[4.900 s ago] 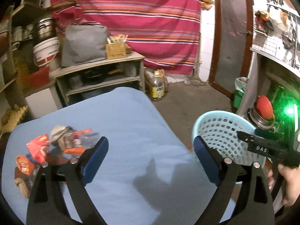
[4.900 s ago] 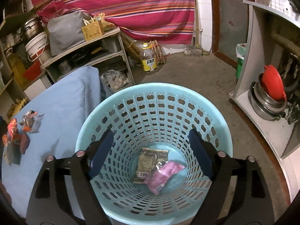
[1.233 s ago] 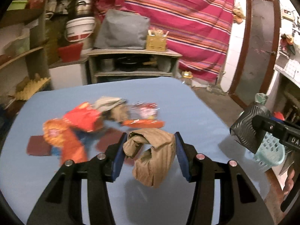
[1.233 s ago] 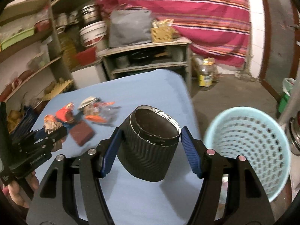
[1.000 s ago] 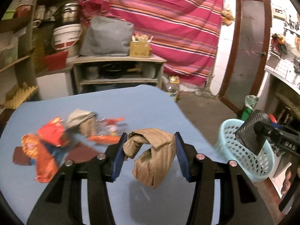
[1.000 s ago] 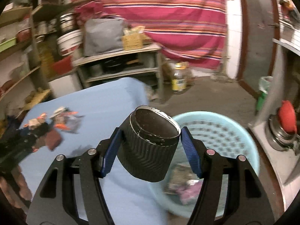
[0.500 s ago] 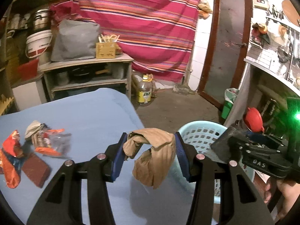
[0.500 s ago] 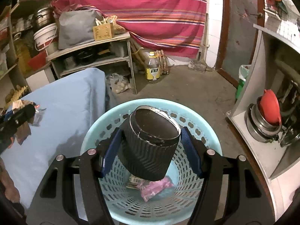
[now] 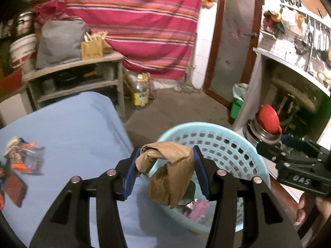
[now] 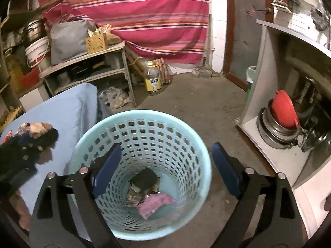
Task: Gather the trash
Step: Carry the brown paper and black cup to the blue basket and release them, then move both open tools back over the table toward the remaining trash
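Blue tabletop (image 9: 68,124), concrete floor; left gripper (image 9: 165,171) pinching brown wrapper (image 9: 171,175); right gripper (image 10: 165,165) opening, empty, above basket (image 10: 142,119).

Ahead of me a striped red curtain (image 10: 134,10) covers the back wall. Left — wooden shelf (image 10: 86,62) with grey bag (image 10: 68,39) and small yellow crate (image 10: 96,42) on top, white bucket (image 10: 37,51) beside it. Oil bottle (image 10: 153,78) on the floor. Right — red lid (image 10: 284,111) on stacked steel pots (image 10: 275,134).

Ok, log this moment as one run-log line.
left gripper: shut on brown paper wad, over basket | right gripper: jaws opening, nothing between | black cup: in basket | table: wrappers remain
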